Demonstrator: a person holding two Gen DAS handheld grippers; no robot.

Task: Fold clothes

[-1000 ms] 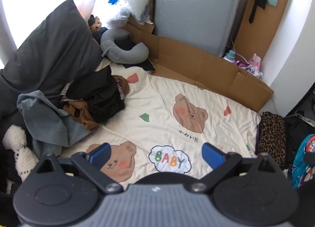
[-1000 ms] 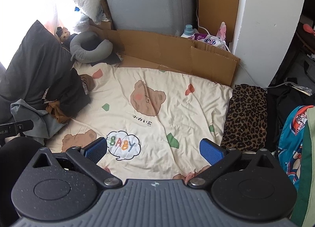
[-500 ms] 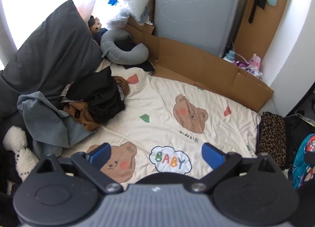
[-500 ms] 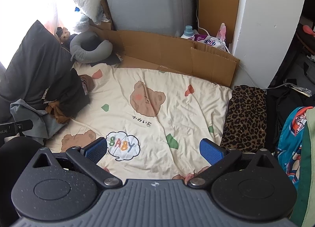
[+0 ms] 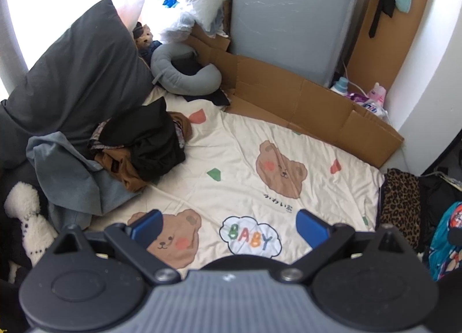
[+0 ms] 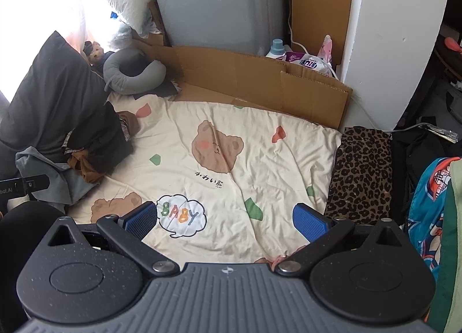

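Two hand-held grippers hover above a cream bedsheet (image 5: 248, 154) printed with bears and a "BABY" cloud.

1. Left edge of the bedsheet: a dark grey pillow (image 5: 78, 73) leans upright. A grey-blue garment (image 5: 72, 182) lies crumpled at its base. The pile of clothes (image 5: 144, 145), black items over a brown one, rests against the pillow and touches the grey-blue garment.
2. Far left corner: a grey neck pillow (image 5: 184, 76) lies beside a small plush toy (image 5: 144, 40).
3. Far edge: flattened cardboard (image 5: 303, 102) stands between the bedsheet and a tall grey appliance (image 5: 288, 15).
4. Right edge: a leopard-print garment (image 6: 361, 171) lies flat, touching the bedsheet border. A blue printed fabric (image 6: 427, 203) lies further right.

Gripper state:
- The left gripper (image 5: 229, 227) has its jaws spread wide and holds nothing. It hangs above the near edge of the bedsheet, over the "BABY" cloud.
- The right gripper (image 6: 225, 217) has its jaws spread wide and holds nothing. It hangs above the near edge, with its right finger near the leopard-print garment.

Neither gripper touches the pile of clothes.
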